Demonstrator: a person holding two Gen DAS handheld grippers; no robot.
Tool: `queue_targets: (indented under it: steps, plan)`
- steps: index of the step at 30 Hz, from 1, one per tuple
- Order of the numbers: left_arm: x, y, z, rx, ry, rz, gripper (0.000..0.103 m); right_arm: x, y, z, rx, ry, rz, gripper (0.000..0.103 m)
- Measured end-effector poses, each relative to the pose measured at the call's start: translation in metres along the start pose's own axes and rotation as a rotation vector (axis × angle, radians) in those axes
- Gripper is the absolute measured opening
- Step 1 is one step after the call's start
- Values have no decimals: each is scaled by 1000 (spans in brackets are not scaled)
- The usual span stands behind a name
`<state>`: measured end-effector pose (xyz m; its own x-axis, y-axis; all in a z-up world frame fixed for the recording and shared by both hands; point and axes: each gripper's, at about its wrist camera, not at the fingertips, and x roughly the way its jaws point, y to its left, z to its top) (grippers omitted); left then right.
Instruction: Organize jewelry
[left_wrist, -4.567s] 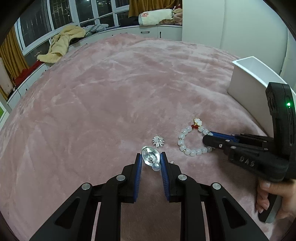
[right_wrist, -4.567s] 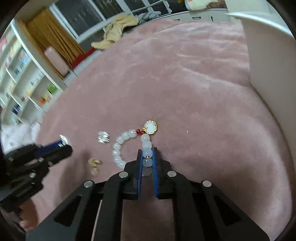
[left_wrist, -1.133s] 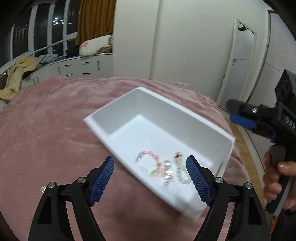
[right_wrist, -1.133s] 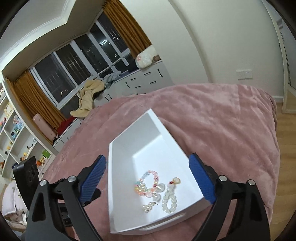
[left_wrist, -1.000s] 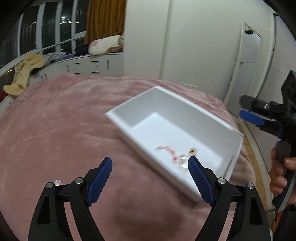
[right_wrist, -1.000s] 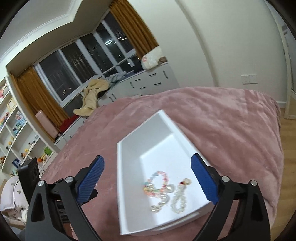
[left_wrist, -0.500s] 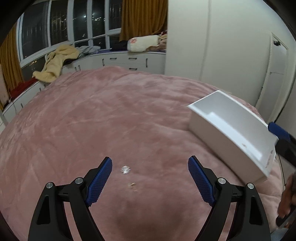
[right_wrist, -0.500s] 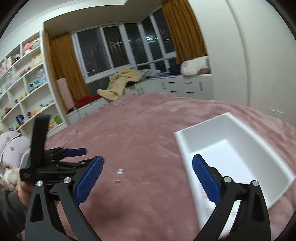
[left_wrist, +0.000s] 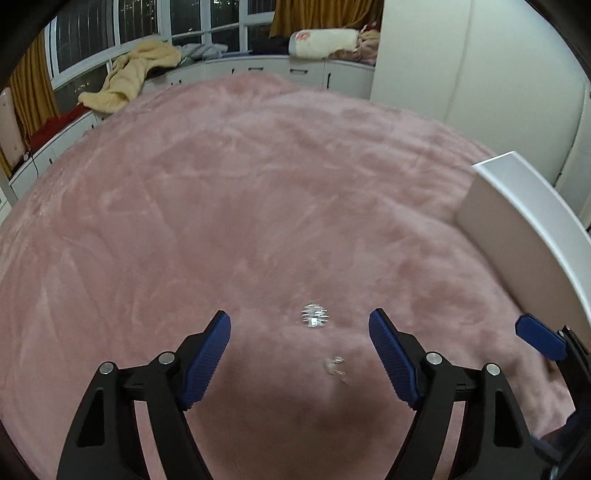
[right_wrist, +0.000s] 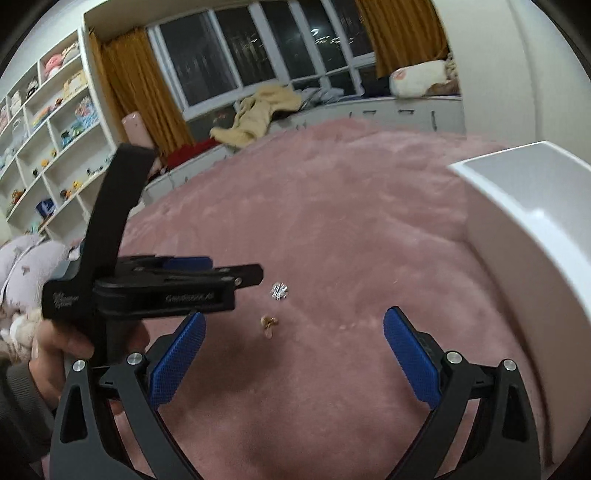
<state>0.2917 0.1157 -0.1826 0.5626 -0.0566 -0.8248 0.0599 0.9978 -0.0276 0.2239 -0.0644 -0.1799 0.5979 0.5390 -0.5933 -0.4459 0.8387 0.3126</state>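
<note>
A silver sparkly brooch lies on the pink blanket, just ahead of my open, empty left gripper. A small gold earring lies nearer, between the left fingers. In the right wrist view the brooch and the earring lie ahead of my open, empty right gripper. The left gripper's body hovers left of them there. The white box stands at the right; its inside is hidden.
The pink blanket covers the whole bed. A yellow towel lies on the window bench at the back. Shelves stand at the far left. One blue fingertip of the right gripper shows at the left view's right edge.
Both grippers have swung away from above the white box, where the bracelets were dropped, and come down low toward the brooch and earring on the blanket. Both stay open.
</note>
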Motion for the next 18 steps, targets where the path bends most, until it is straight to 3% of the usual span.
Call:
queue_targets:
  steps: [4, 6, 9, 14, 16, 18]
  plan:
    - [26, 4, 3, 35, 26, 13, 73, 33, 16, -10, -63, 81, 33, 93]
    - [43, 4, 3, 51, 60, -2, 60, 52, 21, -14, -74, 121, 69, 85]
    - [59, 4, 2, 60, 91, -35, 51, 73, 22, -11, -57, 143, 126, 73]
    - [60, 3, 3, 54, 97, -91, 33, 107, 13, -17, -42, 216, 118, 58]
    - [60, 4, -1, 57, 105, -107, 27, 107, 10, -14, -24, 207, 112, 48]
    - [59, 4, -7, 58, 104, -114, 25, 106, 0, -12, 14, 204, 115, 29]
